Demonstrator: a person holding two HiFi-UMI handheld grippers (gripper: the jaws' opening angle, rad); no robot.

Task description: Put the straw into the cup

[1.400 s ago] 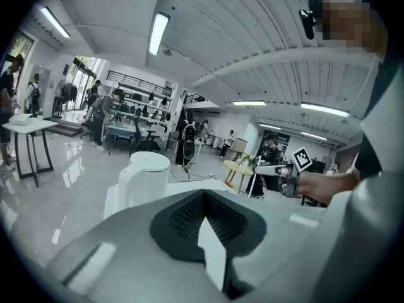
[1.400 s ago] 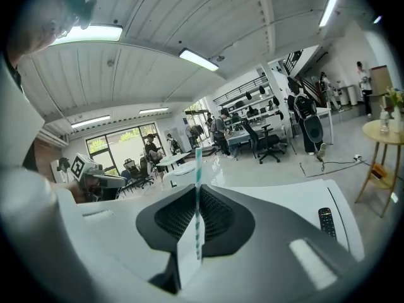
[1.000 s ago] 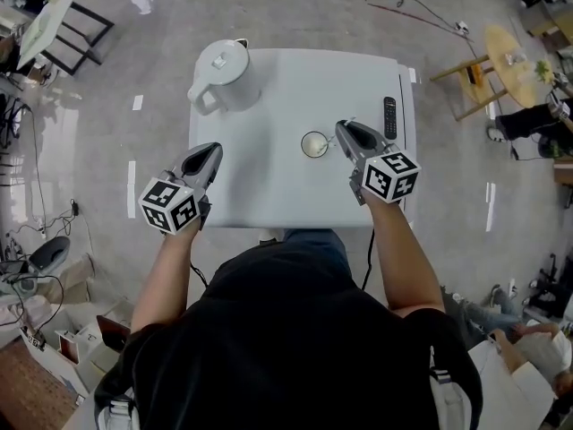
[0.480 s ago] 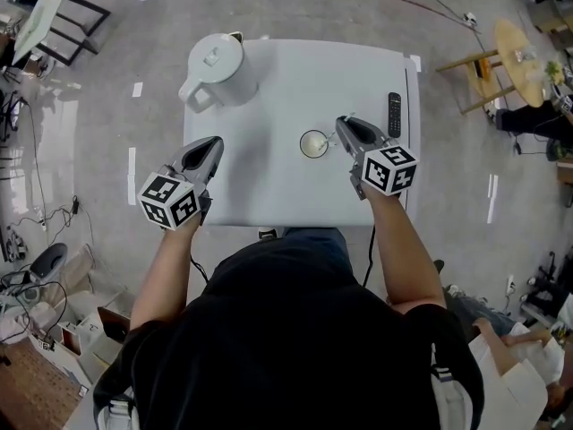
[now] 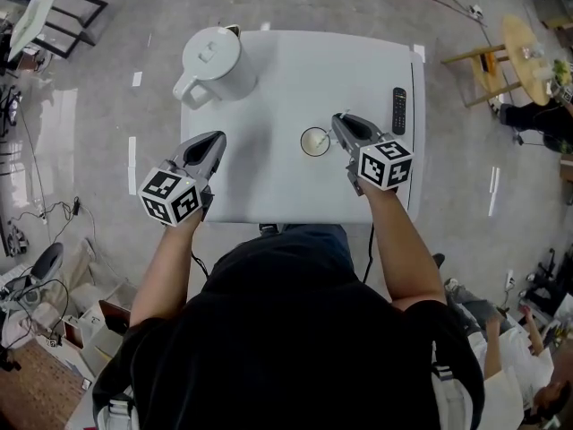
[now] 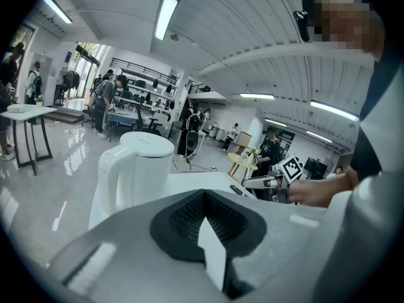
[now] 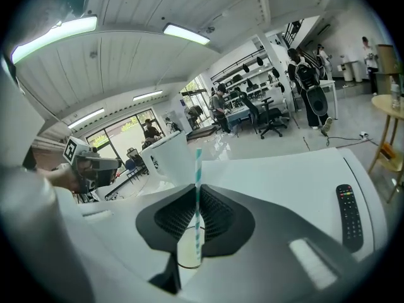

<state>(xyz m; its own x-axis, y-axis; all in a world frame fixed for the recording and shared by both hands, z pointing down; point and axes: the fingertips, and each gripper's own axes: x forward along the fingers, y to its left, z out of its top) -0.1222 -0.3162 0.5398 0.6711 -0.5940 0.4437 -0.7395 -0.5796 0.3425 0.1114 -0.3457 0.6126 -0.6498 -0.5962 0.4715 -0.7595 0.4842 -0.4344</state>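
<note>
Straw (image 7: 197,169) upright, clamped in right gripper (image 7: 197,194) fingers above cup (image 7: 188,250). Lower plumb, release inside rim. Left gripper (image 6: 203,199) fingers together, empty.

Right gripper (image 7: 197,194) clamps upright striped straw (image 7: 197,163), lower end over the cup (image 7: 185,252)

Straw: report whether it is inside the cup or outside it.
Cannot tell. The straw stands upright, clamped in the right tool, its lower end overlapping the cup.

On the surface (image 5: 286,79), the kettle (image 5: 213,61) stands far left, the cup (image 5: 314,141) nearer at centre-right, and the remote (image 5: 398,111) by the right edge.
</note>
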